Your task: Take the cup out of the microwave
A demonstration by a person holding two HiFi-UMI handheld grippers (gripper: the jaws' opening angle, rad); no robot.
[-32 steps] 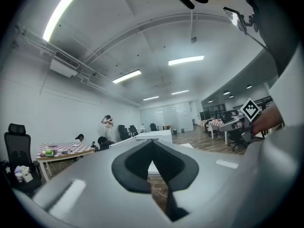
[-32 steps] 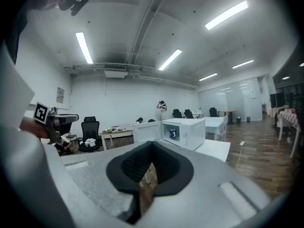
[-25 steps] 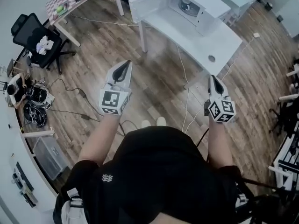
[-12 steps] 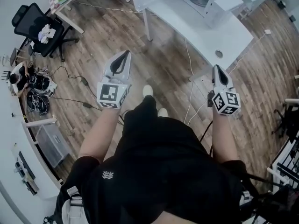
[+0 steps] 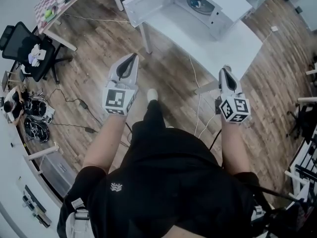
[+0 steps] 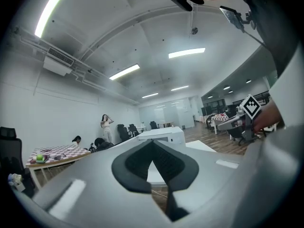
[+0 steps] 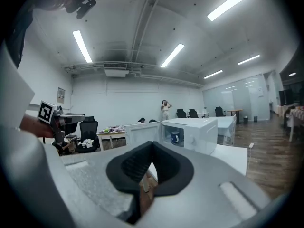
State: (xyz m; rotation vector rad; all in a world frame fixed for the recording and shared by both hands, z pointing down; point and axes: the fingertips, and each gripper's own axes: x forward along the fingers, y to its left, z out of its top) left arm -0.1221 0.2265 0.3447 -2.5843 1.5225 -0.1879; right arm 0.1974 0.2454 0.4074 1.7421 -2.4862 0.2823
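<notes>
The white microwave (image 5: 218,6) stands on a white table (image 5: 218,41) ahead of me, its door (image 5: 148,1) swung open to the left. In the right gripper view a dark blue cup (image 7: 175,137) stands inside the microwave (image 7: 199,133); the head view shows the cup (image 5: 197,5) on the turntable. My left gripper (image 5: 132,57) is shut and empty over the wooden floor, short of the table's near left leg. Beside the table's near corner, my right gripper (image 5: 226,69) is likewise shut and empty. Both point level at the microwave (image 6: 164,136), well short of it.
White cables (image 5: 198,103) hang from the table and trail over the floor. A table with a checkered cloth (image 5: 59,4) and a black office chair (image 5: 22,36) stand at the left. Boxes and wires lie along the left wall. People (image 6: 107,127) are far off.
The person has stepped forward. Both grippers have moved toward the table and microwave, which now look nearer. Both jaws stay shut.
</notes>
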